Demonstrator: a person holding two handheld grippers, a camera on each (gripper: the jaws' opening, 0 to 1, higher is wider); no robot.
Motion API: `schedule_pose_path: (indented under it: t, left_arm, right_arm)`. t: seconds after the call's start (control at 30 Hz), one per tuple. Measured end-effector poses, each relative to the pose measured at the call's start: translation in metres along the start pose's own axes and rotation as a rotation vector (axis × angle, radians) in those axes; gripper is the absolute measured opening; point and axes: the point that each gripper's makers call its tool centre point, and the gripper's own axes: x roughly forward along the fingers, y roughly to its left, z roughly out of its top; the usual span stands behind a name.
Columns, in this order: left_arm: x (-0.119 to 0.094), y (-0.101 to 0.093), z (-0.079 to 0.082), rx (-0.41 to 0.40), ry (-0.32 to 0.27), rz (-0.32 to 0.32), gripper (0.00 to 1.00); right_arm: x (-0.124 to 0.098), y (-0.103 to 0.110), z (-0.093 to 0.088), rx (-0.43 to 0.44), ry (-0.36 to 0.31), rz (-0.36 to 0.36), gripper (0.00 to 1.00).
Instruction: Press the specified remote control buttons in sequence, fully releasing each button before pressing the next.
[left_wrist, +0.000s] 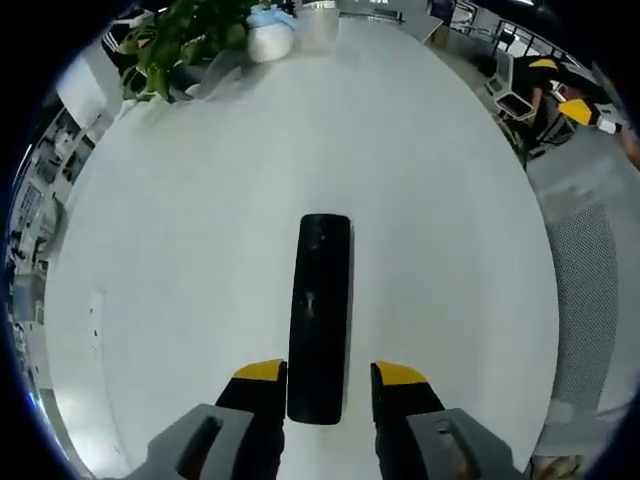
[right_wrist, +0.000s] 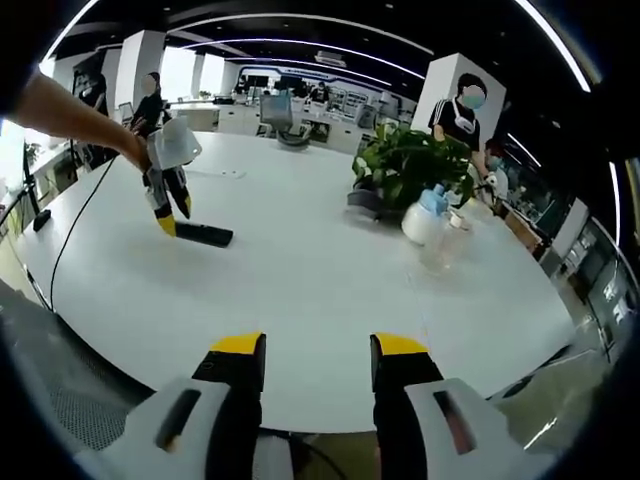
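A black remote (left_wrist: 320, 315) lies flat on a large white round table (left_wrist: 450, 250), centre frame in the left gripper view. The left gripper (left_wrist: 329, 377) straddles its near end, jaws narrowly apart. The right gripper (right_wrist: 317, 351) hangs spread and empty. A potted plant (right_wrist: 410, 165) stands upper right in an open office.

A white round table (left_wrist: 450, 250) bears a black remote (left_wrist: 320, 315), potted plant (right_wrist: 405, 165) and bottles (right_wrist: 425, 215).
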Motion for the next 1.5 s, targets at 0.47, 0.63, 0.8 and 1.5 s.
schedule_pose_path:
  t: [0.47,0.63,0.8,1.5]
  left_arm:
    - [0.009,0.012,-0.001,0.005,0.005,0.021,0.25]
    - [0.017,0.013,-0.008,0.058,0.038,0.019,0.25]
    - [0.016,0.009,-0.009,0.017,0.045,0.014,0.24]
    - [0.016,0.008,-0.009,0.032,-0.019,0.020,0.24]
  right_arm:
    - [0.001,0.001,-0.002,-0.008,0.012,0.002,0.43]
    - [0.001,0.001,-0.003,-0.012,0.019,0.002,0.43]
    - [0.001,0.001,-0.003,-0.012,0.019,0.002,0.43]
    - [0.001,0.005,-0.002,-0.018,0.018,0.020,0.39]
